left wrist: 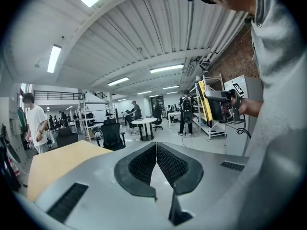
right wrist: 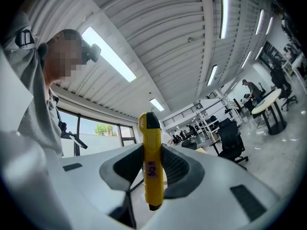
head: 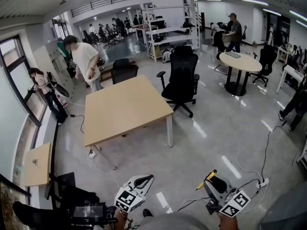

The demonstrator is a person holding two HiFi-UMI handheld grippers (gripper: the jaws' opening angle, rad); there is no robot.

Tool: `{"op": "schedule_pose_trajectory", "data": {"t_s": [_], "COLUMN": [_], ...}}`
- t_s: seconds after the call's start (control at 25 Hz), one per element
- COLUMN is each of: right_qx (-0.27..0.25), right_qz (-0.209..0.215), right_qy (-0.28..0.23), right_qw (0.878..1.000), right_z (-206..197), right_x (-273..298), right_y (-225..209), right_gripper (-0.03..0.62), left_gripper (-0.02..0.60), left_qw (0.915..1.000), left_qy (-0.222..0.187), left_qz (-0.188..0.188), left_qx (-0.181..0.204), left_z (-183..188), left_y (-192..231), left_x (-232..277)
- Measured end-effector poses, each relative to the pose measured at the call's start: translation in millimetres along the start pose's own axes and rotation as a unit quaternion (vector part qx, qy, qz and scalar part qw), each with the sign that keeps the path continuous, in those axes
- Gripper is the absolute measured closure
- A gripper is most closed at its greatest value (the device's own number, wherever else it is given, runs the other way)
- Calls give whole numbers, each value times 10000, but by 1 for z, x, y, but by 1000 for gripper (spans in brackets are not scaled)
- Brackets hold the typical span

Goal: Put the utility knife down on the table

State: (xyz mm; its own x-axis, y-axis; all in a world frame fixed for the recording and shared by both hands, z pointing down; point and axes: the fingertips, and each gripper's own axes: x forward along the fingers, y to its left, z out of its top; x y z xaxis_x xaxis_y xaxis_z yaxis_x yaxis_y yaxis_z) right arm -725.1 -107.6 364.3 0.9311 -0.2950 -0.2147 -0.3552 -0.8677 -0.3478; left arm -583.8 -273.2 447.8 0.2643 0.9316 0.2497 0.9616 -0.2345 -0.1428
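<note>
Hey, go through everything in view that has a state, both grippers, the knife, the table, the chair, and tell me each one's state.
Left gripper: jaws together, holding nothing.
Right gripper: shut on the utility knife.
Utility knife: clamped mid-body, held in the air, not yet on the table.
Table: top bare.
Black office chair: upright, nobody sitting in it.
</note>
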Motion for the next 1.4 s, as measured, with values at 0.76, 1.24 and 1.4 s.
{"op": "schedule_pose_trajectory", "data": {"t_s": [0.76,1.24,1.4], "right_qx": [26,-142,-222], "right_qz": [-28,-310,-452], "right_qy": [155,81,82], "right_qw": [9999,9994,9987], "right_z": [-20,-27,-38], "right_x": [49,130,157], "right_y": [7,27,30], "right_gripper": [477,477,477], "left_gripper": [575,575,575], "left_qw": [9999,9997,9994], "left_qy": [-22,-202,-265], "left_qz": [28,-124,-194], "left_qx": [-152,-101,-91], "left_z": [-17,-22,-31], "left_y": [43,130,156], "left_x": [-18,-46,-58]}}
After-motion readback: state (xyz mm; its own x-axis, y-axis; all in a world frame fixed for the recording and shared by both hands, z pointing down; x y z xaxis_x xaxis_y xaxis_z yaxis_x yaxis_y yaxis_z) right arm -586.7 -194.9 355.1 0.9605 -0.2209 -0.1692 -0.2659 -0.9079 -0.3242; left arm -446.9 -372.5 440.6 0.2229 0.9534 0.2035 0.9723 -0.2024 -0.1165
